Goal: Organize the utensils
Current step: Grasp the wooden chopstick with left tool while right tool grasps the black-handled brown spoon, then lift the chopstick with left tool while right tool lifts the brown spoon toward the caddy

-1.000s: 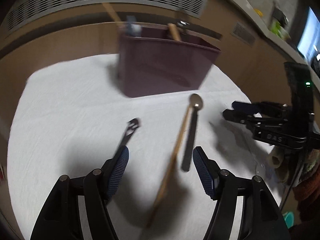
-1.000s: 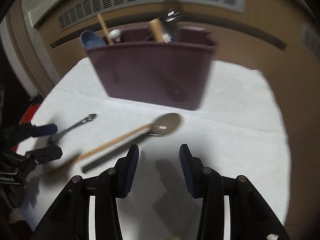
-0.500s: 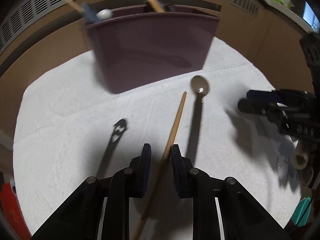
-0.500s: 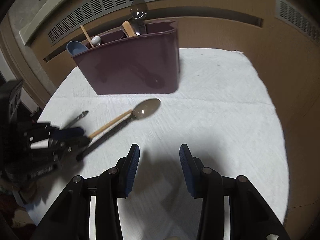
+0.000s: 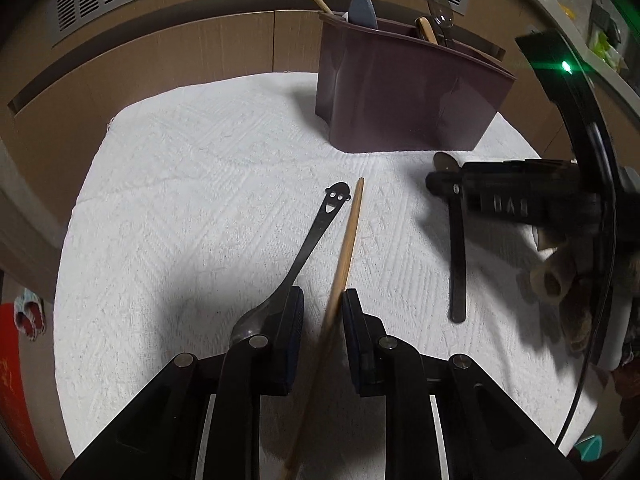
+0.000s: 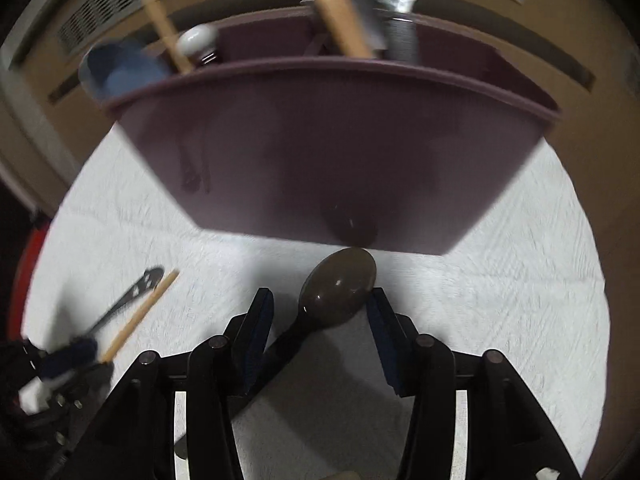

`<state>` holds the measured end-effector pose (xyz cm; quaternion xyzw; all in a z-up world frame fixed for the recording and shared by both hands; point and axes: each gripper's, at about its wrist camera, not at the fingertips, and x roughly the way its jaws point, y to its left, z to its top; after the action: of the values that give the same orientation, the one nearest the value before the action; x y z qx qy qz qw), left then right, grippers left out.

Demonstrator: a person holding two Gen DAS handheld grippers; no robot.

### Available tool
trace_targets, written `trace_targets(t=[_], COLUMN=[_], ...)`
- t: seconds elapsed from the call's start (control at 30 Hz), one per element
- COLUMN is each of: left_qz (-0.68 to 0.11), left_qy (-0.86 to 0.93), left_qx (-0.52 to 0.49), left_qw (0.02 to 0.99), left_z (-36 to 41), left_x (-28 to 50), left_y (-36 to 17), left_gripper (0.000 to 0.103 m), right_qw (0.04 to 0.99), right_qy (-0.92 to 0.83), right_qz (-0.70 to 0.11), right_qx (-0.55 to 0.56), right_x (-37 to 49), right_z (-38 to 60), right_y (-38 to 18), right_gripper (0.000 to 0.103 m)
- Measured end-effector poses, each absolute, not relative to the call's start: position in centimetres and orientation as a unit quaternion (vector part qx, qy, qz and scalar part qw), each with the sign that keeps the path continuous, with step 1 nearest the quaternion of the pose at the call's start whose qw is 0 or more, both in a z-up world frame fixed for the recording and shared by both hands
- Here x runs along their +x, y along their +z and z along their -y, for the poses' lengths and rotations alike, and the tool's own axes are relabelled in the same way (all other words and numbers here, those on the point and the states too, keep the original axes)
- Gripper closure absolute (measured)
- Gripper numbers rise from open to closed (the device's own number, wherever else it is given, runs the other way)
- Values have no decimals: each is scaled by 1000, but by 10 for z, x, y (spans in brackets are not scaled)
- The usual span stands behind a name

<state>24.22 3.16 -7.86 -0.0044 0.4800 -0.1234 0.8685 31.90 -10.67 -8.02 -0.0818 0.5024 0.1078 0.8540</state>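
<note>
On the white textured cloth (image 5: 192, 184), the long wooden stick (image 5: 347, 240) runs lengthwise through the left gripper (image 5: 322, 320), pinched, while the right gripper (image 6: 320, 312) straddles the dark spoon (image 6: 338, 294), spread.

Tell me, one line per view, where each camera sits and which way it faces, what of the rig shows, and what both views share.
Left wrist: sits behind the left claw, facing down over the white textured cloth; its fingers flank the thin wooden stick, with the right claw ahead.
Right wrist: sits behind the right claw, facing the dark purple plastic utensil bin; its open fingers straddle the dark brown spoon.
Shared: bin, stick, spoon, black metal smiley-handled spoon.
</note>
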Motion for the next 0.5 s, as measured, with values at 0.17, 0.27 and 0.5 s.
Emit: trace_targets(t=[0.17,0.27,0.5], left_qz=[-480,-487,-507], left_qy=[-121,-129,-156], left_qx=[-15,-33,-57], left_qw=[869,863,846], left_z=[-28,-27,-9], left_x=[243,239,224], left_y=[-79,-80,-80], left_gripper=[82,82,81], right_qw=[846,841,850], right_qy=[155,166,150], right_qz=[-495,-501,-499], right_qx=[-121,-120,-79], right_x=[289,274,280], right_z=[117,141,171], right_y=[-80,-79,-82], right_gripper=[60,60,60])
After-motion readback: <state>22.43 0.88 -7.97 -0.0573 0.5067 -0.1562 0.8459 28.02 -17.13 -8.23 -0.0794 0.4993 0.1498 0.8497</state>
